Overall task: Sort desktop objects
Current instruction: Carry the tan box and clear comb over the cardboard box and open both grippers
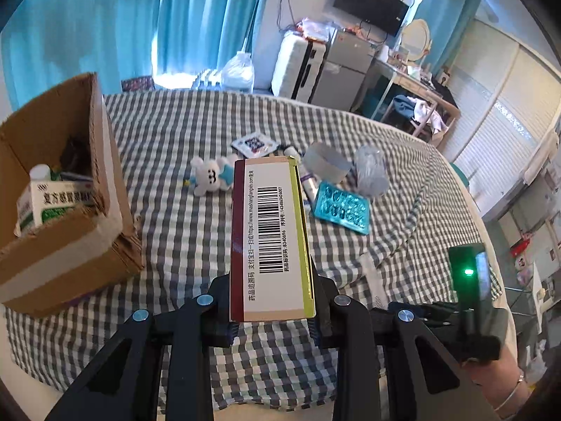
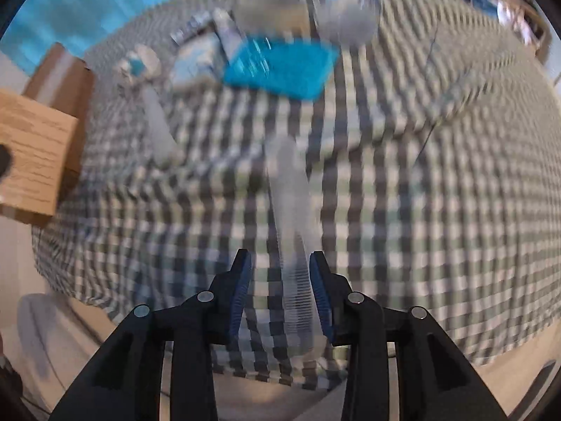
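My left gripper (image 1: 271,315) is shut on a long medicine box (image 1: 268,238) with a barcode, held above the checked tablecloth (image 1: 175,147). The open cardboard box (image 1: 59,189) stands to its left with a green-and-white medicine carton (image 1: 45,203) inside. My right gripper (image 2: 280,294) is open over a clear plastic comb (image 2: 294,245) that lies between its jaws; this view is blurred by motion. The right gripper's body with a green light (image 1: 470,273) shows at the right of the left wrist view.
On the cloth lie a white plush toy (image 1: 212,177), a blue blister tray (image 1: 342,207) (image 2: 280,66), a grey tape roll (image 1: 328,161), a crumpled clear bag (image 1: 371,172) and a QR card (image 1: 254,145). A suitcase (image 1: 298,66) stands beyond the table.
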Available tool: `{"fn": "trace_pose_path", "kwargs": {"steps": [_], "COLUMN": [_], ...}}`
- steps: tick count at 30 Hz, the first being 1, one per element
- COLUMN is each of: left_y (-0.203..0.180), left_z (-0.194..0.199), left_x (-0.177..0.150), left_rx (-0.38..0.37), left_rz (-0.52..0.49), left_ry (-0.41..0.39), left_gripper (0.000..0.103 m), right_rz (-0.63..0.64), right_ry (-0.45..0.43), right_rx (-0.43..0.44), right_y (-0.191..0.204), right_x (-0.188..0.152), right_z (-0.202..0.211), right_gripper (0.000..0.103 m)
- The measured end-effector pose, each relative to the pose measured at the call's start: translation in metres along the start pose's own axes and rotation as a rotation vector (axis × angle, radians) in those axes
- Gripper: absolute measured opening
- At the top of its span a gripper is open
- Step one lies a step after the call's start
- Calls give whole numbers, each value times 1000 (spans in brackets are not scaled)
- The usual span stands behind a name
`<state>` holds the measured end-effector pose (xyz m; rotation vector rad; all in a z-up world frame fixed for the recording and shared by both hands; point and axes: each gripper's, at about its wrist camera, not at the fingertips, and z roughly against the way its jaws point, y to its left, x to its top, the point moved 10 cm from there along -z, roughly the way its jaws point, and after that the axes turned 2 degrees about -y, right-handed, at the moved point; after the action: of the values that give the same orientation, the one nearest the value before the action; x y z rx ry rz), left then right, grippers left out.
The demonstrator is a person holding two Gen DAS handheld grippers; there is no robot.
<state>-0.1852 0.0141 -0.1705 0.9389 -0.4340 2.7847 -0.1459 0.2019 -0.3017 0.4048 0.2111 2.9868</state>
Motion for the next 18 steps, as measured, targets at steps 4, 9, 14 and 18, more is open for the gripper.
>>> {"fn": "trace_pose_path", "kwargs": {"steps": [4,9,14,18], "left_y": [4,7,5,4], "left_z": [-11,-15,-5,8], "left_x": [-2,-1,0,2], "left_rx": [1,-2,-6,-8], "left_rz": [10,12,6,11], "left_ry": [17,17,0,-22], "left_gripper": [30,30,30,30], "right_rz": [-13,-35,-94,-106], "right_ry": [28,3,-90,-157], "right_rx": [-30,-5,104,194], "right_y": [-6,-10,-12,-3], "right_x": [4,9,15,19], "right_z": [-18,-19,6,38], "right_gripper": [25,4,4,4]}}
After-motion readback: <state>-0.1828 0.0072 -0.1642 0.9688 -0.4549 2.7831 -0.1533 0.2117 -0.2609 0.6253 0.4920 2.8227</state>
